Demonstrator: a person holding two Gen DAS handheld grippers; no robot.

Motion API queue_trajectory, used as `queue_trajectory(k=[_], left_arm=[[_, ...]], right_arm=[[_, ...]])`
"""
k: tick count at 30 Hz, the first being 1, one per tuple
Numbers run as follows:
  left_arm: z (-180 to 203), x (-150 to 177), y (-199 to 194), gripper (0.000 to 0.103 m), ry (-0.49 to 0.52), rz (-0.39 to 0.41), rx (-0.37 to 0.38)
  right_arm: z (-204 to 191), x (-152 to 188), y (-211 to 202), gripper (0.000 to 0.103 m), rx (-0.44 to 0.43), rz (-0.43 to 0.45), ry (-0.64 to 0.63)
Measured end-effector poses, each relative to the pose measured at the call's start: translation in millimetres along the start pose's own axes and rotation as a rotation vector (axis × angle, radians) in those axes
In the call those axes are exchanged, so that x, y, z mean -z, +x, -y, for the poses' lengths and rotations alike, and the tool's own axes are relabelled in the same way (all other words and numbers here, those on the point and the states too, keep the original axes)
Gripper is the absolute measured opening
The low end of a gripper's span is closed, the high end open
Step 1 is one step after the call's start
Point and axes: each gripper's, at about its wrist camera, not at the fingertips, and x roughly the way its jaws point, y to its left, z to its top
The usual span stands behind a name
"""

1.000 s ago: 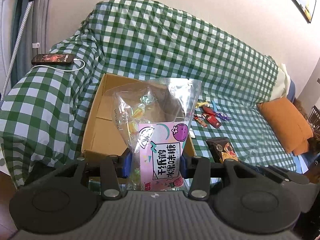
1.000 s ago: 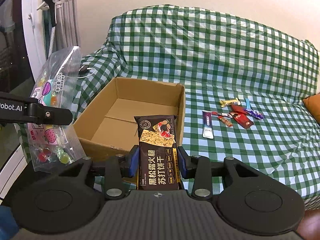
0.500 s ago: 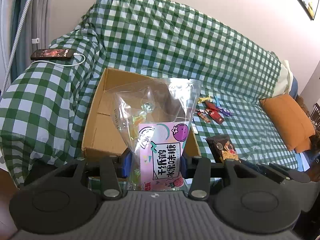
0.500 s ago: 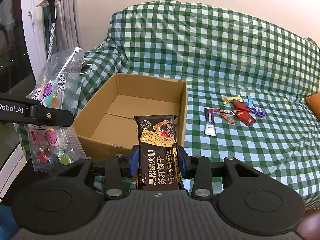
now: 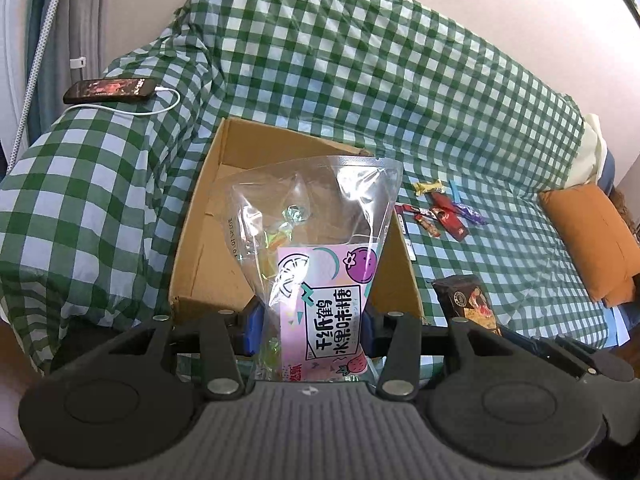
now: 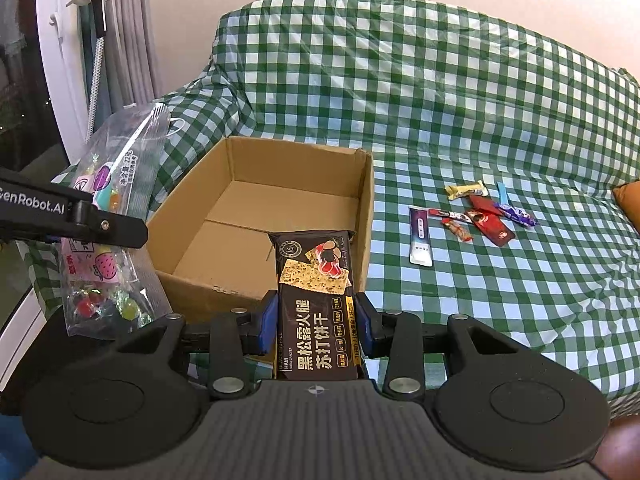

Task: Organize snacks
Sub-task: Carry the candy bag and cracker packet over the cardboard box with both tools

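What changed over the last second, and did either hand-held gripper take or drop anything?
The left hand-held gripper carried its candy bag closer to the box, which now looms larger in its view. Nothing was taken or released. The right hand-held gripper still clamps the cracker pack; the loose snacks on the sofa stayed put.

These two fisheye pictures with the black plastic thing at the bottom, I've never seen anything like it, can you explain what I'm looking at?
Each picture comes from a camera mounted on a hand-held grabbing tool, looking forward along its two fingers. There is no robot arm; a person carries one tool in each hand.

The left tongs grip a clear candy bag. The right tongs grip a dark cracker pack.

Ahead is a sofa under a green checked cover. On it sit an open cardboard box with nothing visible inside and a cluster of small wrapped snacks. A phone lies charging on the armrest.
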Motion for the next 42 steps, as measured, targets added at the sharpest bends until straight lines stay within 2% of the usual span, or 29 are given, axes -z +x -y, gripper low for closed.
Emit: queue_trajectory(k=[18, 26, 42], left_arm=[[-0.2, -34.5, 32.4, 0.05, 0.005, -0.01, -0.001], [-7.2, -56.9, 55.0, 0.05, -0.002, -0.006, -0.026], [-8.8, -89.3, 124.7, 0.05, 0.032, -0.057, -0.046]], right_arm=[[0.1, -34.5, 31.5, 0.042, -0.01, 0.005, -0.006], [1.8, -51.2, 66.0, 0.042, -0.027, -0.012, -0.002], [8.4, -79.1, 136.1, 0.042, -0.019, -0.05, 0.036]])
